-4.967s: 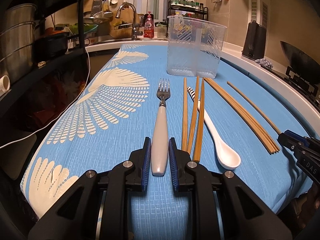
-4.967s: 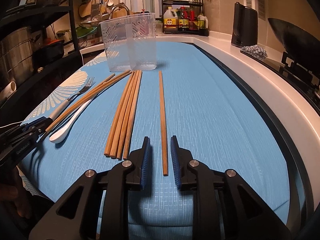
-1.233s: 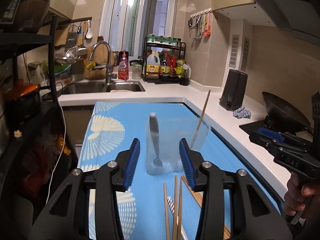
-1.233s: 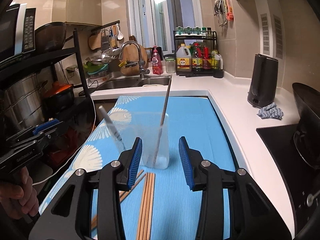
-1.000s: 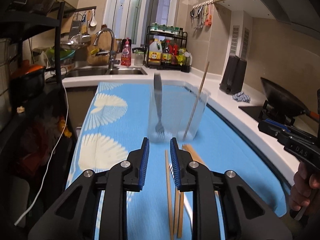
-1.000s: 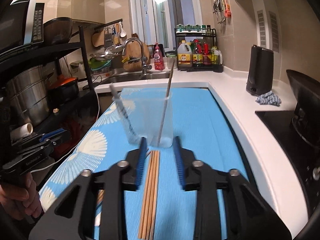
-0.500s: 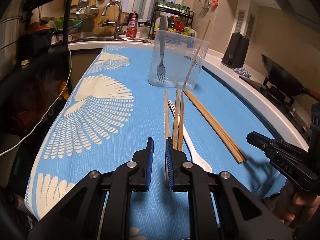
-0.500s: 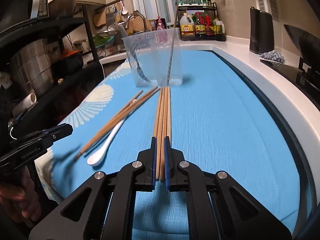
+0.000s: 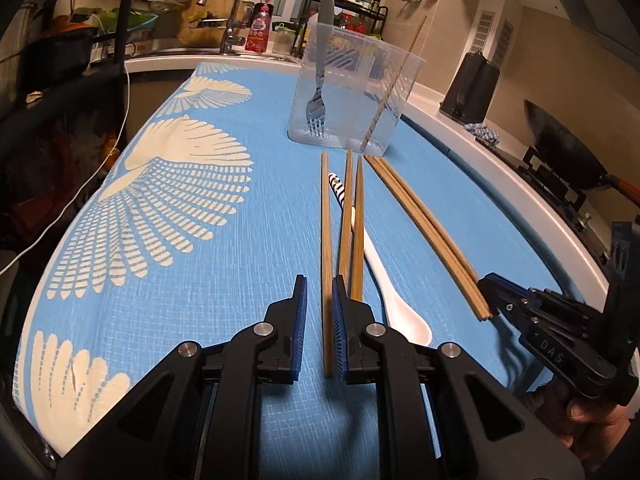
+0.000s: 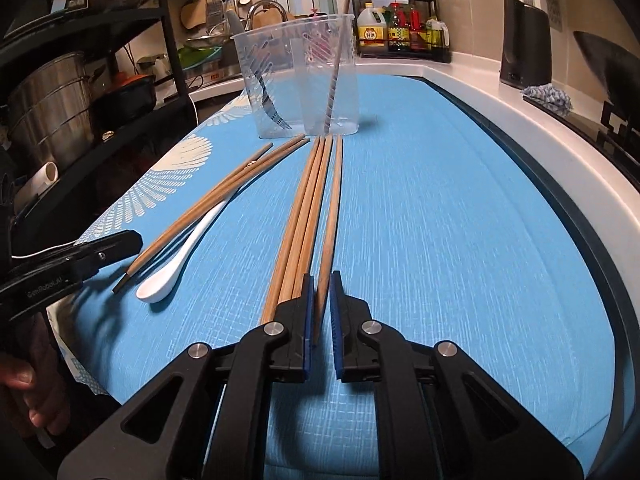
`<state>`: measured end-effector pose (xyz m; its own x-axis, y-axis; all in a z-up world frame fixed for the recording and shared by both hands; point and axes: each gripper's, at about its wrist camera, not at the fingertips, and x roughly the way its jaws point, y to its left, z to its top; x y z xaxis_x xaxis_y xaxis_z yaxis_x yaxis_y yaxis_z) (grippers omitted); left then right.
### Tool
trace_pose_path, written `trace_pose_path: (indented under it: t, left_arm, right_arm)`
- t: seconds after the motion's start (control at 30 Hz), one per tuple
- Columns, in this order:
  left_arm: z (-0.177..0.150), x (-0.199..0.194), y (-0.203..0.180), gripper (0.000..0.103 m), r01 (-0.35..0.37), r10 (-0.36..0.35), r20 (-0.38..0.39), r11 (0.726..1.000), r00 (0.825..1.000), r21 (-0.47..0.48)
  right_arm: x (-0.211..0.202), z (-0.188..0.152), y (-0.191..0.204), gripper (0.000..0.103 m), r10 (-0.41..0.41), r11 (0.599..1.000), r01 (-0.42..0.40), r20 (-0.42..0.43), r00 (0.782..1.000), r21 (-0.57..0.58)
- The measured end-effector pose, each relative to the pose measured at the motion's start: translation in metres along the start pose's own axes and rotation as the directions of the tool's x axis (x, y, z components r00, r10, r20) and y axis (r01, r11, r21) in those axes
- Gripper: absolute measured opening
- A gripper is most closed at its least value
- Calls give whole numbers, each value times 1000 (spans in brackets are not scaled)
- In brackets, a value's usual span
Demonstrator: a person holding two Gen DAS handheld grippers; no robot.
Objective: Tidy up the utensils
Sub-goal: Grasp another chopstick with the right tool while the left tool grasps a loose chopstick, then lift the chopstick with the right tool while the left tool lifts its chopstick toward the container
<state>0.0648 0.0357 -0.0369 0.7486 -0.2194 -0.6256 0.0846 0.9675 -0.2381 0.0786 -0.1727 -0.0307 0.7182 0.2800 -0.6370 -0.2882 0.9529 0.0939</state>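
Note:
A clear plastic container [image 9: 352,80] stands at the far end of the blue cloth, with a fork [image 9: 316,108] and one chopstick [image 9: 384,96] upright inside. Three chopsticks and a white spoon [image 9: 400,308] lie in front of my left gripper [image 9: 320,280]. Its jaws are narrow around the leftmost chopstick [image 9: 326,220], with a gap on the left pad's side. Several chopsticks lie side by side before my right gripper [image 10: 321,276]. It is shut on the near end of the rightmost chopstick [image 10: 334,200]. In the right wrist view the spoon [image 10: 176,264] lies under the left group.
The blue cloth [image 9: 200,280] with white fan prints covers the counter. A black wok [image 9: 560,156] and stove are to the right, a black kettle [image 10: 524,40] at the back right. Shelves with steel pots [image 10: 48,108] stand on the left, the sink behind.
Both grippers dropped from above the container to the cloth's near end, and their jaws narrowed around chopsticks. The fork and one chopstick, earlier on the cloth, now stand in the container.

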Motion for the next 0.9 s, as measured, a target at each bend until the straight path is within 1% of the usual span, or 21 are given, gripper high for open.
trace_pose_path:
  t: [0.13, 0.2, 0.3, 0.37, 0.43, 0.5, 0.6, 0.67, 0.83, 0.9]
  left_arm:
    - [-2, 6, -3, 13, -13, 13, -13, 1000, 1000, 19]
    - [-4, 6, -10, 13, -28, 29, -9, 998, 1000, 54]
    - [-6, 6, -20, 13, -71, 71, 2, 990, 997, 119]
    - [-6, 6, -22, 12, -85, 85, 7, 987, 996, 136]
    - [-5, 5, -19, 6, -102, 101, 10, 986, 995, 128]
    - [-5, 3, -15, 6, -108, 107, 14, 988, 994, 109]
    - [-8, -3, -9, 6, -154, 152, 28, 985, 988, 75]
    - [-12, -8, -7, 6, -197, 195, 41, 979, 980, 59]
    - [-16, -10, -11, 6, -218, 214, 62, 974, 975, 70]
    - [-17, -10, -11, 6, -218, 214, 70, 974, 974, 60]
  right_arm:
    - [-1, 1, 1, 9, -10, 1000, 10, 1, 1000, -6]
    - [-1, 0, 2, 9, -14, 1000, 14, 3, 1000, -11]
    - [-1, 0, 3, 8, -17, 1000, 17, 4, 1000, -11]
    - [-1, 0, 3, 7, -20, 1000, 20, 4, 1000, -13]
    - [-1, 0, 2, 6, -23, 1000, 23, 3, 1000, -11]
    - [-2, 0, 1, 5, -33, 999, 33, 4, 999, -2]
    - [-5, -2, -5, 5, -61, 998, 61, 8, 998, 26]
    - [-7, -3, -8, 5, -79, 996, 78, 10, 997, 38]
    - [-11, -8, -7, 6, -83, 996, 82, 21, 996, 29]
    - [-11, -8, -8, 7, -82, 996, 81, 24, 996, 31]
